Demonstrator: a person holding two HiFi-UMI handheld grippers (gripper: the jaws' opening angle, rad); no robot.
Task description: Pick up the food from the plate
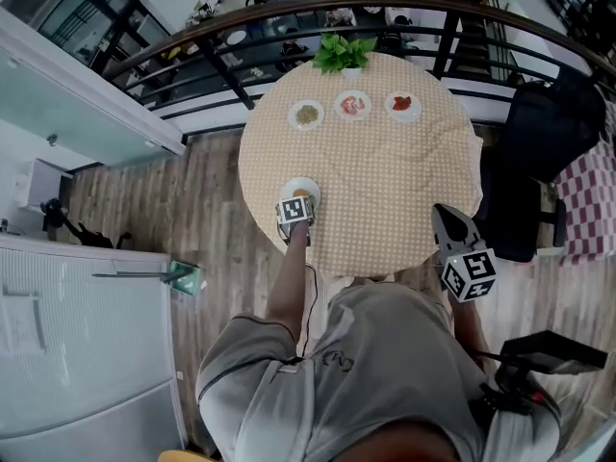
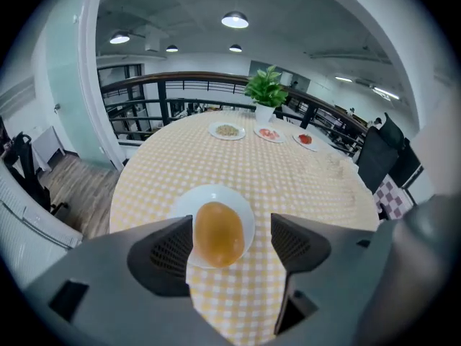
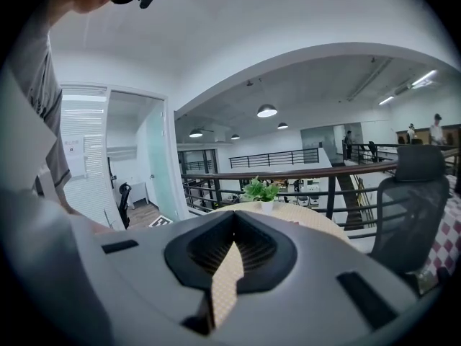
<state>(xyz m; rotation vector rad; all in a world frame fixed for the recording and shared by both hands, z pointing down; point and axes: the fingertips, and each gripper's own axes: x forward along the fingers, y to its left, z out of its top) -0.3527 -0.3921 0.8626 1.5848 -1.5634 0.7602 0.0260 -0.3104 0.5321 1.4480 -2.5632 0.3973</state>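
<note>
I am holding my left tool (image 2: 231, 223) tilted down over a round bench (image 2: 288, 182) covered in yellow checked cloth, and its two dark jaws are standing spread. Between them is lying the food (image 2: 218, 233), a smooth amber oval, on a small white plate (image 2: 213, 192). The left jaw is looking just beside the food's flank and the right jaw is standing clear of it, so nothing is being pinched yet. I am judging this as the approach step, just ahead of the grasp. Next I am needing to lower a little, centre the oval between the pads and close gently, since its rounded, glossy surface is looking likely to slip. My right tool (image 3: 230, 231) is waiting beside my body at the bench's near edge, jaws pressed together and empty, with only a sliver of cloth showing between them. The plate is sitting close to the bench's near-left edge, so I am watching that a nudge is not pushing it off. Bare cloth is surrounding it, while three small dishes (image 1: 353, 105) and a potted plant (image 1: 344, 54) are standing well apart at the far side.
</note>
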